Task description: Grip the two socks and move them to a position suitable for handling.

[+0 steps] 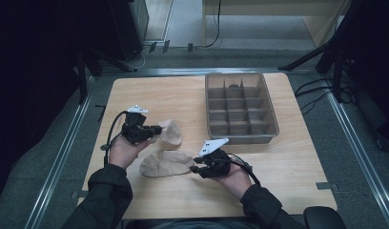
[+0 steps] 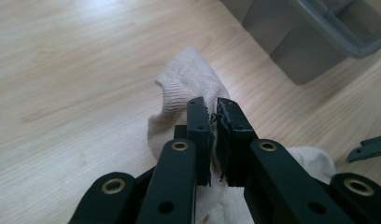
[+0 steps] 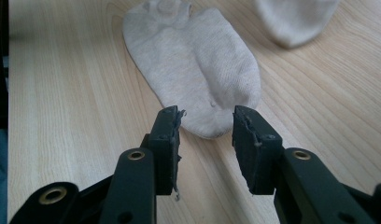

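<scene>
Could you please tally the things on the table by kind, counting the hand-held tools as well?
Beige socks: 2, one pinched in the left tool as the upper sock, one lying flat as the lower sock
Grey divided tray: 1
Tools: 2, including the right tool
Total: 5

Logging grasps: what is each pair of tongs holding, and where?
Left tongs pinch a sock at its edge; right tongs hold nothing.

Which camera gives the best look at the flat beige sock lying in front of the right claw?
The right gripper view: the flat beige cotton sock lies whole on the wooden table, its toe between the open right claw. The high view shows it small; the left gripper view shows perhaps just an edge of it, at lower right.
</scene>
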Tool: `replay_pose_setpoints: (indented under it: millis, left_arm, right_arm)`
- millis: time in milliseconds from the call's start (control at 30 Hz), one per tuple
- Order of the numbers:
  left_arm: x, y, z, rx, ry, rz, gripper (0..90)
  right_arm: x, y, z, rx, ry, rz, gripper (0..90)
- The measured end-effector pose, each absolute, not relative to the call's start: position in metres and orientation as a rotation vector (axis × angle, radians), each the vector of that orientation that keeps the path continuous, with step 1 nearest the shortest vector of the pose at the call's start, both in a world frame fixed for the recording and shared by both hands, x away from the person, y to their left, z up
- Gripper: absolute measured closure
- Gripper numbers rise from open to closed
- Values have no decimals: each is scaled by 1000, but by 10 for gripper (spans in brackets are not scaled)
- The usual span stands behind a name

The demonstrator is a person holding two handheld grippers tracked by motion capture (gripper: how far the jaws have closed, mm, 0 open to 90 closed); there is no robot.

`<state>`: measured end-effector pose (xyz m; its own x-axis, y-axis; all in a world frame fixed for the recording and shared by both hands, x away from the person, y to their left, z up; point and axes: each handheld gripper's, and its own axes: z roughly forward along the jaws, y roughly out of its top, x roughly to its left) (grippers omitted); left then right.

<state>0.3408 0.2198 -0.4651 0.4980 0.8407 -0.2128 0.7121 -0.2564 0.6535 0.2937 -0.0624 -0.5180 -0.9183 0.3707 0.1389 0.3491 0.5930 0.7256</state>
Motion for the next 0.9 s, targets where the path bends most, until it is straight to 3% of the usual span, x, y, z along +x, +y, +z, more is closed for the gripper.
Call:
replay_pose_setpoints:
  millis: [333, 700, 900]
  left_arm:
    - [342, 226, -490, 2079, 1261, 180, 797]
    - [337, 230, -497, 2090, 1284, 192, 557]
    - [335, 239, -494, 2082, 1300, 219, 500]
  right_arm:
    - [296, -61, -516, 630, 2768, 1272, 612]
    - [299, -60, -515, 648, 2751, 1293, 612]
    - [301, -57, -512, 645, 2742, 1307, 618]
